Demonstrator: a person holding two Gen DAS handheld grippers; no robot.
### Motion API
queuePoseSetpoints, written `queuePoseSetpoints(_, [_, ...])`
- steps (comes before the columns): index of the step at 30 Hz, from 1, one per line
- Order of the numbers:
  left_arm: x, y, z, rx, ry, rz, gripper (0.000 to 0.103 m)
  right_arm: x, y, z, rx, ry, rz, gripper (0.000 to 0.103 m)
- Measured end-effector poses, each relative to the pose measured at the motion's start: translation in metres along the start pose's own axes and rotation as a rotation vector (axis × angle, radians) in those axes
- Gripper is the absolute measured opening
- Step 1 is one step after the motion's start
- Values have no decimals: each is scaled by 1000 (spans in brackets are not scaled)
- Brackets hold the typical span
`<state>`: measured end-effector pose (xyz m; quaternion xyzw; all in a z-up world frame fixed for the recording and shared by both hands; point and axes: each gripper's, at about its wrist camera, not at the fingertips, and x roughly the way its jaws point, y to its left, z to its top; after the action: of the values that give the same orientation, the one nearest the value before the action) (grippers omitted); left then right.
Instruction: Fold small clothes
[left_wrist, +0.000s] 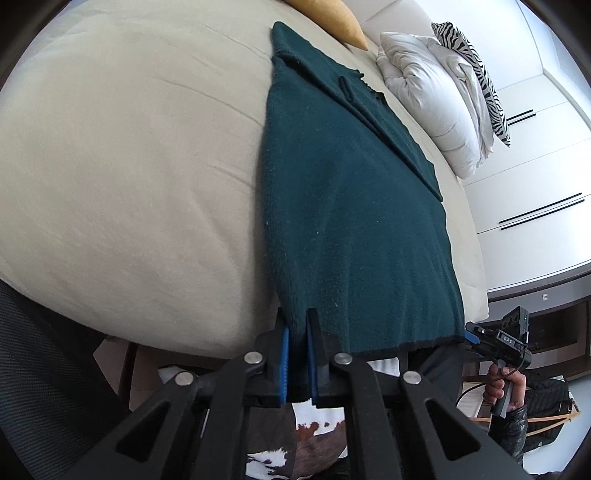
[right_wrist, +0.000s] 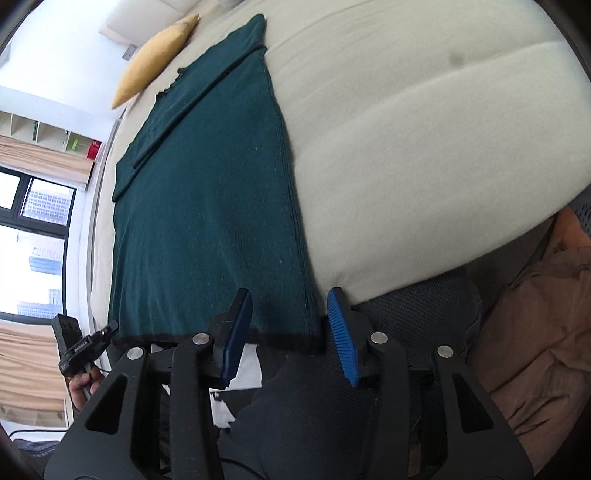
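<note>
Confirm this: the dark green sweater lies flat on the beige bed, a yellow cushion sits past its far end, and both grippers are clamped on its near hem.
Not both. The left gripper is clamped on the dark green sweater at its near hem, but the right wrist view shows the right gripper open, pads astride the hem corner without pressing it. The beige bed and yellow cushion are as stated.

your garment lay flat on the bed, its hem hanging at the near edge. your left gripper sat at the hem's left corner, your right gripper at its right corner. a cushion and pillows lay beyond the garment.
</note>
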<state>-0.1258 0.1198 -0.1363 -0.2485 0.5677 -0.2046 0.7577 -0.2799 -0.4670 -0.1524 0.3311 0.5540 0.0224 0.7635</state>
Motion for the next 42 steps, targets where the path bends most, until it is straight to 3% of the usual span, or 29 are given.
queuePoseSetpoints(5, [-2, -2, -1, -7, -9, -22, 8, 7, 2, -2, -3, 20, 24, 39])
queuePoseSetpoints(9, [-10, -2, 2, -9, -24, -41, 8, 12, 7, -4, -13, 19, 18, 9])
queuePoseSetpoints(10, [-12, -2, 3, -11, -29, -48, 8, 11, 8, -6, -19, 8, 23, 8])
queuePoseSetpoints(19, [-42, -25, 34, -29, -131, -162, 7, -25, 39, 8, -70, -161, 211, 7])
queuePoseSetpoints(27, [-60, -33, 96, -108, -255, -296, 6, -37, 72, 64, -49, -290, 338, 7])
queuePoseSetpoints(31, [-56, -35, 136, -131, -294, -312, 6, -35, 89, 106, -25, -363, 342, 7])
queuePoseSetpoints(42, [-18, -54, 245, -114, -338, -270, 6, -20, 123, 222, -21, -487, 290, 6])
